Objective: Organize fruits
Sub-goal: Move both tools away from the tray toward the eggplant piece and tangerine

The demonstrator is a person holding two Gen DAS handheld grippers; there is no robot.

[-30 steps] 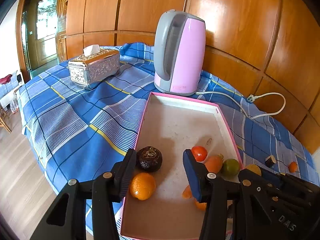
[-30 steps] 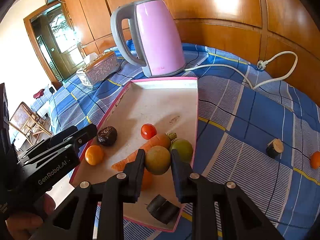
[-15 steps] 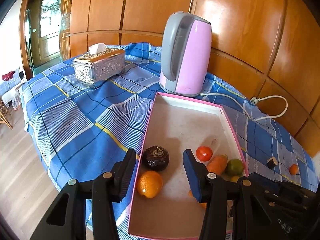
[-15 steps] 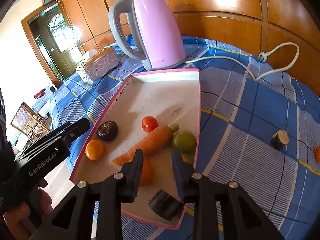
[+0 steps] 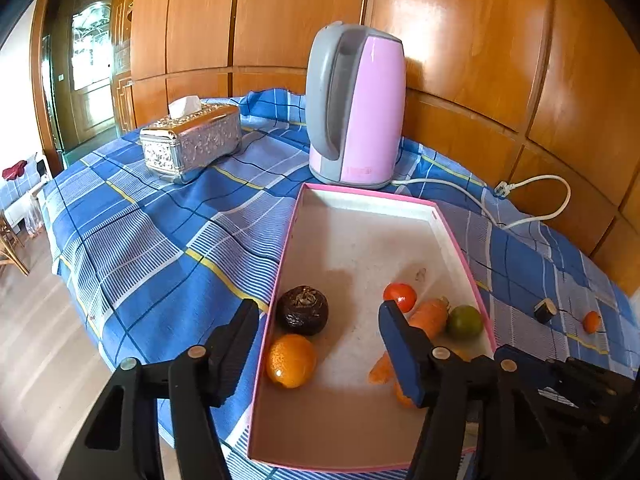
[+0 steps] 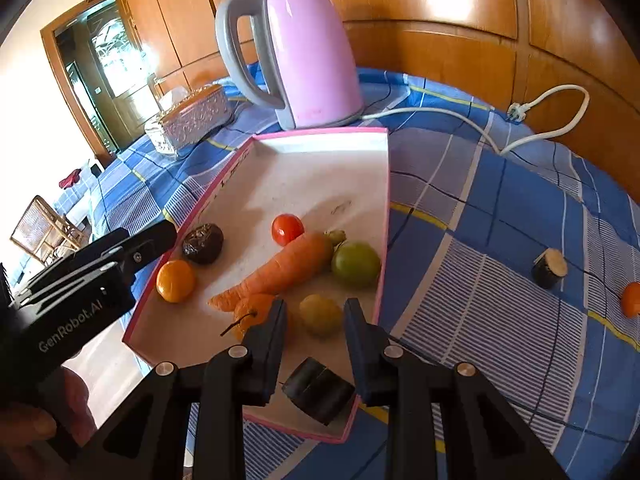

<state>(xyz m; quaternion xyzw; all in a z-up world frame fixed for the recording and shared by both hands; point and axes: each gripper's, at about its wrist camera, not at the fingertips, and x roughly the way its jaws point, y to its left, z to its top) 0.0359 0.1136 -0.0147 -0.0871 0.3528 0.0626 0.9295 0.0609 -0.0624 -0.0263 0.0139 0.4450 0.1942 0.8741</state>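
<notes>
A pink-rimmed tray (image 5: 288, 240) (image 6: 386, 184) holds a dark round fruit (image 5: 303, 311) (image 6: 203, 237), an orange (image 5: 291, 360) (image 6: 175, 281), a tomato (image 5: 400, 297) (image 6: 287, 229), a carrot (image 5: 430, 314) (image 6: 280, 270), a green fruit (image 5: 464, 322) (image 6: 355, 264), a yellow-green fruit (image 6: 320, 314), a stemmed orange (image 6: 252, 312) and a dark chunk (image 6: 318, 388). My left gripper (image 5: 316, 344) is open and empty at the tray's near left rim. My right gripper (image 6: 315, 332) is open and empty just behind the yellow-green fruit.
A pink kettle (image 5: 354, 108) (image 6: 296, 52) stands behind the tray, its white cord (image 5: 532, 216) (image 6: 520, 136) trailing right. A silver tissue box (image 5: 192, 140) (image 6: 192, 120) sits far left. A dark chunk (image 5: 545, 311) (image 6: 550, 268) and a small orange (image 5: 592, 321) (image 6: 632, 300) lie on the blue cloth at right.
My right gripper let go of the yellow-green fruit, which now lies in the tray, and drew back from it. My left gripper also pulled back a little from the tray.
</notes>
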